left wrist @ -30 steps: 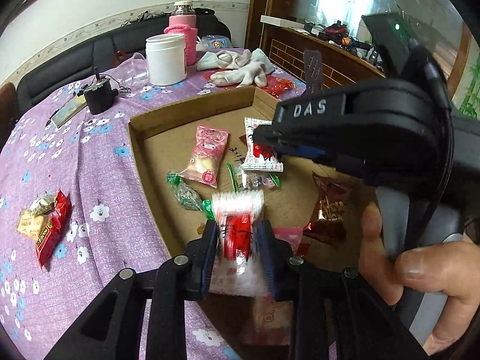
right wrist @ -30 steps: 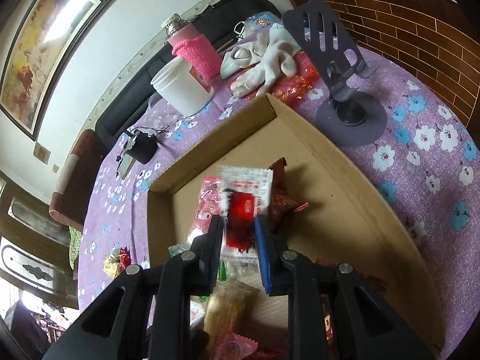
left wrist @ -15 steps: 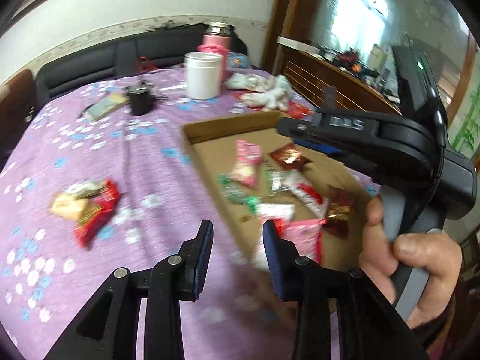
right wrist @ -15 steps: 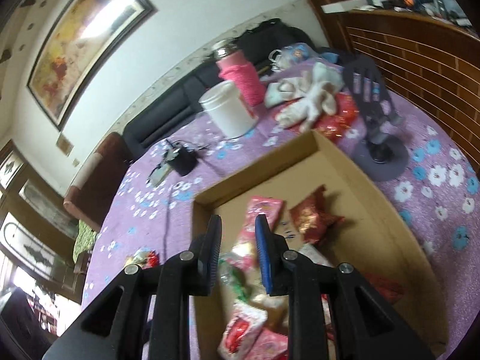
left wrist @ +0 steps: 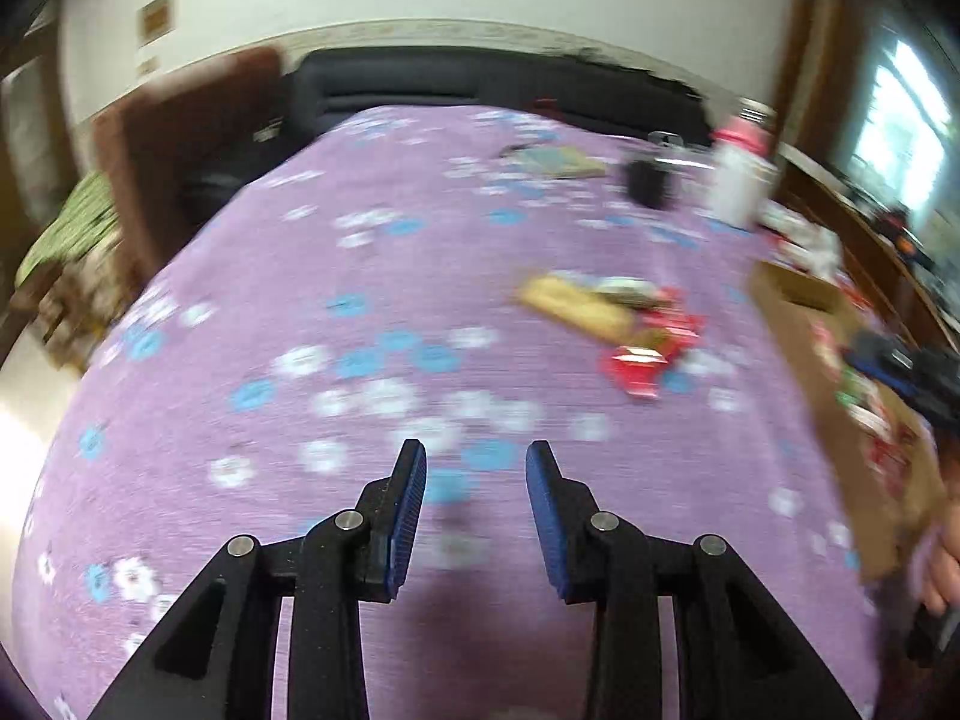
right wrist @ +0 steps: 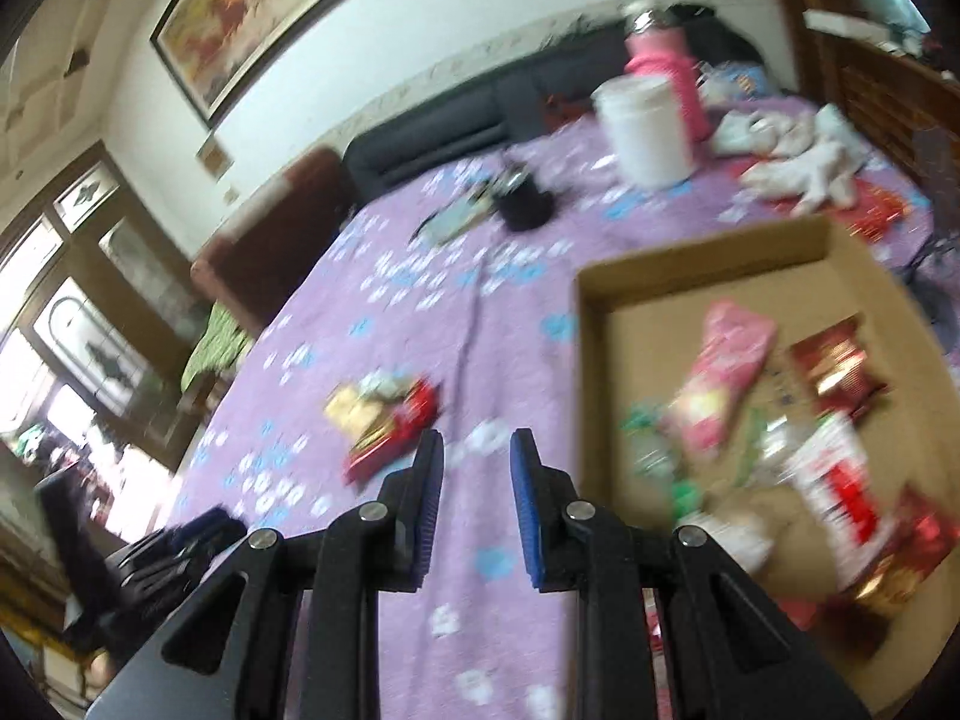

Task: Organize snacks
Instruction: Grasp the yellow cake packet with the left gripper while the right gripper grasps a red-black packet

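My left gripper hangs over bare purple flowered cloth, its jaws apart and nothing between them. A small pile of loose snacks, yellow and red packets, lies on the cloth ahead and to its right. The cardboard tray shows blurred at the right edge. In the right wrist view my right gripper has its jaws close together and holds nothing, just left of the tray. The same pile of snacks lies just left of its tips. A pink packet, a red-gold packet and a white-red packet lie in the tray.
A white jar, a pink bottle, a small black device and white gloves stand at the table's far side. A dark sofa and a brown chair lie beyond the table's edge.
Both grippers let go of their white-red packets, which now lie in the tray. Both swung left off the tray, the left one farther, out over the cloth.
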A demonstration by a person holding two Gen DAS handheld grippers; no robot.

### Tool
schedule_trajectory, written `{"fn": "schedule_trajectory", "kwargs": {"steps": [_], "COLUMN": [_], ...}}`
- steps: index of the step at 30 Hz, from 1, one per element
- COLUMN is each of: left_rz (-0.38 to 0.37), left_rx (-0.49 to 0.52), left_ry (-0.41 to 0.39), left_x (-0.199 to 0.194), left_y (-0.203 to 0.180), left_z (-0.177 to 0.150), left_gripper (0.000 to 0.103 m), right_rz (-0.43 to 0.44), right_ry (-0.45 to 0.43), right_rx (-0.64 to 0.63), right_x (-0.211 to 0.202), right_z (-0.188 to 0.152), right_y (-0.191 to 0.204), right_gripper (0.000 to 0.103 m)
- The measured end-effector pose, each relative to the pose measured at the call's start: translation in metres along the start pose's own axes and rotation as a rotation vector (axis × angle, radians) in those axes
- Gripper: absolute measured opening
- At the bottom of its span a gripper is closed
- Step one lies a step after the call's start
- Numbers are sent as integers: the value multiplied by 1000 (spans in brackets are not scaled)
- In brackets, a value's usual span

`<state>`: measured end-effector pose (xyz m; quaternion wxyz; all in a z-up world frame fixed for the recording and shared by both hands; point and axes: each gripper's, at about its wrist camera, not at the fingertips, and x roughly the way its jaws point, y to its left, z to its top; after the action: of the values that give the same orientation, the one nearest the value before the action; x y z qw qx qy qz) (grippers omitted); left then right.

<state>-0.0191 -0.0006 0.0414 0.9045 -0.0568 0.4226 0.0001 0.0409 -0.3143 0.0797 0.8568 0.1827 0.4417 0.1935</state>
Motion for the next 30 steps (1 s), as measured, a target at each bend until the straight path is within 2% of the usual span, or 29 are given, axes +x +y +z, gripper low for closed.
{"fn": "schedule_trajectory", "kwargs": {"steps": [5, 6, 9, 14, 16, 21, 27, 30], "left_rz": [19, 33, 48, 21, 8, 22, 13, 14], "left_rx": [-117, -124, -127, -168, -180, -143, -165, -169], "left_ry": [-3, 11, -29, 0, 6, 1, 6, 5], "left_x": [21, 23, 15, 19, 21, 21, 21, 21], "left_y": [34, 36, 40, 51, 54, 47, 50, 51], "left_z": [-6, -7, -9, -11, -10, -10, -8, -7], "left_gripper": [37, 36, 37, 37, 36, 36, 36, 36], "right_rz": [76, 73, 28, -10, -82, -218, -233, -174], "right_ry": [131, 137, 152, 275, 282, 240, 217, 239], "right_rx": [3, -7, -70, -127, -141, -251, -278, -201], "right_x": [31, 37, 62, 135, 157, 182, 192, 198], "right_z": [4, 6, 20, 32, 37, 45, 49, 55], "right_y": [37, 45, 71, 90, 90, 99, 103, 95], "right_gripper": [22, 22, 22, 30, 30, 31, 32, 33]}}
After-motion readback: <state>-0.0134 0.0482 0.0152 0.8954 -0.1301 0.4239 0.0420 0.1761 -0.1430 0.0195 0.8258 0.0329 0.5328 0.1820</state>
